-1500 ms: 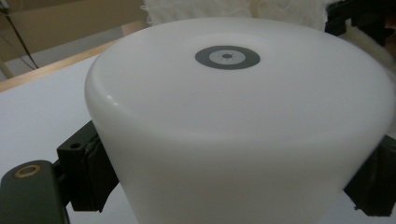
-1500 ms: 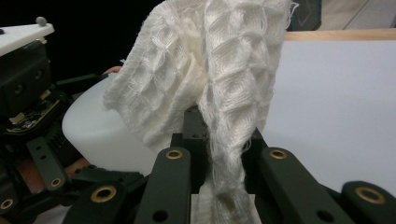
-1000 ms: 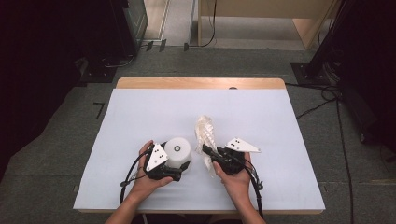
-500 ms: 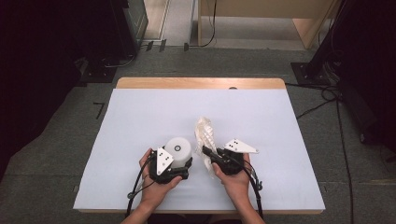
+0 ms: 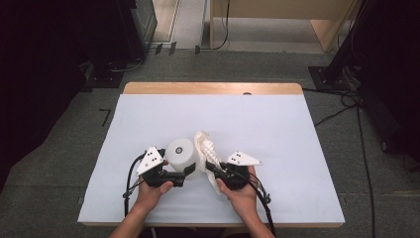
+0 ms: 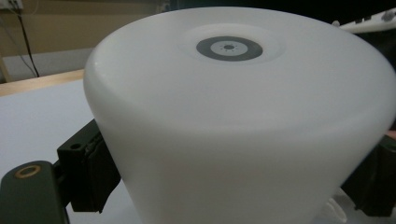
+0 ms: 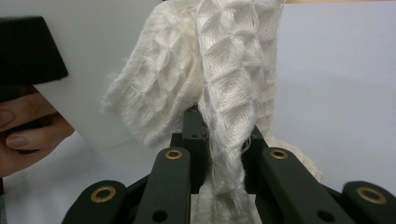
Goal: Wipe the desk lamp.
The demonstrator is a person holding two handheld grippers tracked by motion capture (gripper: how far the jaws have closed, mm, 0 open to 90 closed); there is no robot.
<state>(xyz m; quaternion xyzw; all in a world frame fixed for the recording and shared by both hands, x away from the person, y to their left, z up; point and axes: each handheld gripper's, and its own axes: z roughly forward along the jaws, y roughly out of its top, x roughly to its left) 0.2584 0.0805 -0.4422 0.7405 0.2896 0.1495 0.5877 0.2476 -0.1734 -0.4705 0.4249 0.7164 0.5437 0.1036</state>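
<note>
At the table's (image 5: 297, 129) six o'clock edge, the left gripper (image 5: 184, 171) clamps a white cup (image 5: 181, 154); at its three o'clock, the right gripper (image 5: 212, 168) pinches a cloth (image 5: 204, 146).

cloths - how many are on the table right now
1: a white waffle-weave cloth, pinched in the right gripper and draped against the white cup held by the left gripper. More could be hidden behind the cup.

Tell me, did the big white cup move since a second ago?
Yes. The white cup slid a little toward the person's edge of the table.
</note>
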